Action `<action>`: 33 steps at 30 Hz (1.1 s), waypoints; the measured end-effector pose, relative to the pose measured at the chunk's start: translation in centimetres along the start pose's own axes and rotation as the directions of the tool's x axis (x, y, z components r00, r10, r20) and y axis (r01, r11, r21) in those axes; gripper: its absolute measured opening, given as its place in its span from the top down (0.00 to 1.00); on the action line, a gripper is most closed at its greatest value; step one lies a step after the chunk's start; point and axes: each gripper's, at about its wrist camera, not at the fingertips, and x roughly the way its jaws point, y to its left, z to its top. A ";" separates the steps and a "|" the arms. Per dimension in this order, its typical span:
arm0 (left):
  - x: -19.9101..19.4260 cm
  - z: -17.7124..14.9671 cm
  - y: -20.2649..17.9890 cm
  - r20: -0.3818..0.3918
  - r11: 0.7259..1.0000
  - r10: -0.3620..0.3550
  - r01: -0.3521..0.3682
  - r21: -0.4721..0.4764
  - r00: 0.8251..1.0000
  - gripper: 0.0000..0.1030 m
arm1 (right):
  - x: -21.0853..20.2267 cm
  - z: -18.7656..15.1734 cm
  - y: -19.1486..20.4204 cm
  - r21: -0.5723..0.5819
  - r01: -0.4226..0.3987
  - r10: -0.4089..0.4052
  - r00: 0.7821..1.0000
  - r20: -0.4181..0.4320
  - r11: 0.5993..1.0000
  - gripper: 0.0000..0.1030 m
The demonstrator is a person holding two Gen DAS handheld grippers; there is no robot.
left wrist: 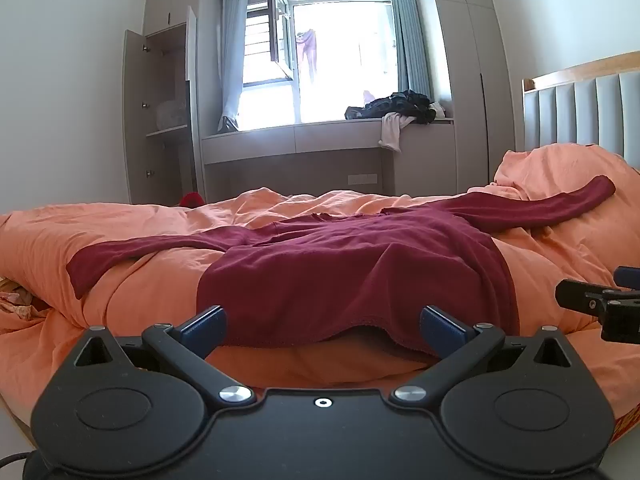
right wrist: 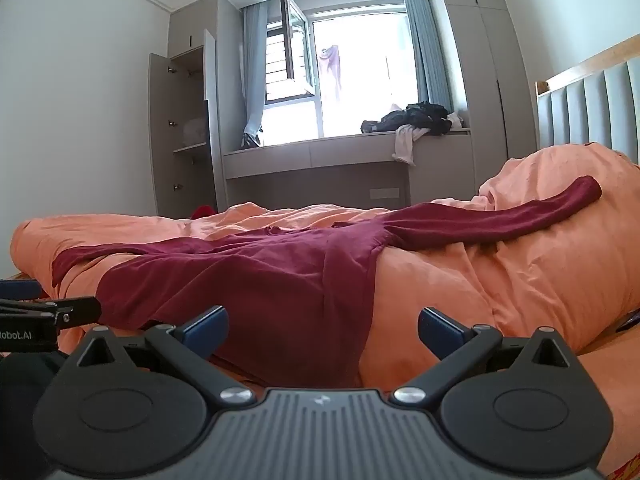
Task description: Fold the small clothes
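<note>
Maroon long-sleeved top [left wrist: 352,264] is faced at its hem by left gripper [left wrist: 322,322] and right gripper [right wrist: 323,326], both spread wide, nothing pinched. It is laid flat on orange bedding [left wrist: 160,284], sleeves outstretched, likely for folding.
</note>
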 end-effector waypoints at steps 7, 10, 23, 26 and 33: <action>-0.1 0.0 -0.1 -0.002 1.000 0.002 -0.002 -0.001 1.000 0.00 | 0.1 -0.3 -0.2 0.024 -0.013 0.013 1.000 -0.004 1.000 0.00; -0.1 0.0 0.0 -0.002 1.000 0.002 -0.002 0.001 1.000 0.00 | 0.0 -0.2 -0.5 0.036 -0.016 0.016 1.000 -0.012 0.999 0.00; 0.1 0.0 -0.2 -0.008 1.000 0.000 0.000 -0.009 1.000 0.00 | 0.2 -0.2 -0.7 0.050 -0.014 0.015 1.000 -0.024 0.999 0.00; 0.1 0.0 -0.2 -0.009 1.000 -0.001 0.001 -0.008 1.000 0.00 | 0.1 -0.2 -0.6 0.048 -0.013 0.014 1.000 -0.021 0.999 0.00; 0.0 0.0 0.2 -0.010 1.000 -0.001 0.001 -0.008 1.000 0.00 | 0.1 -0.1 -0.7 0.051 -0.031 0.032 0.999 -0.022 0.998 0.00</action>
